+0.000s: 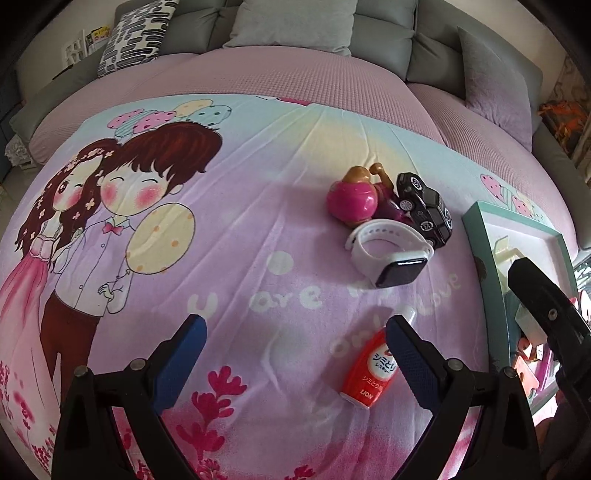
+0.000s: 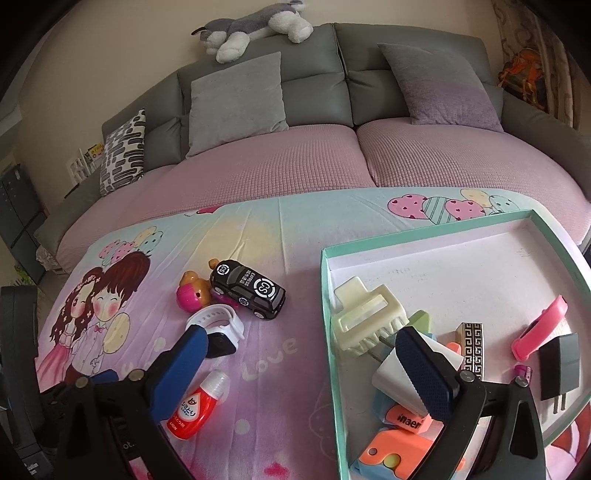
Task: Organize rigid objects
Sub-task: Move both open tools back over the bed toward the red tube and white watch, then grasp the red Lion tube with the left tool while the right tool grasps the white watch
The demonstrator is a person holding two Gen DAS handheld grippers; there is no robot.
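On the cartoon blanket lie a red bottle [image 1: 364,369] [image 2: 195,402], a white-strapped watch [image 1: 388,251] [image 2: 218,325], a black toy car [image 1: 428,210] [image 2: 247,291] and a pink toy figure [image 1: 351,199] [image 2: 190,295]. My left gripper [image 1: 295,328] is open above the blanket, its right finger just over the bottle's cap end. My right gripper [image 2: 301,338] is open too, straddling the left rim of the teal tray [image 2: 328,295] [image 1: 476,258]. Nothing is held by either one. The right gripper's body shows at the right in the left wrist view.
The tray holds a cream hair claw [image 2: 365,317], a white charger [image 2: 391,376], a pink clip [image 2: 539,328], a black plug [image 2: 557,365] and orange erasers [image 2: 406,417]. Behind the blanket stands a grey sofa with cushions [image 2: 236,99] and a plush dog [image 2: 255,26].
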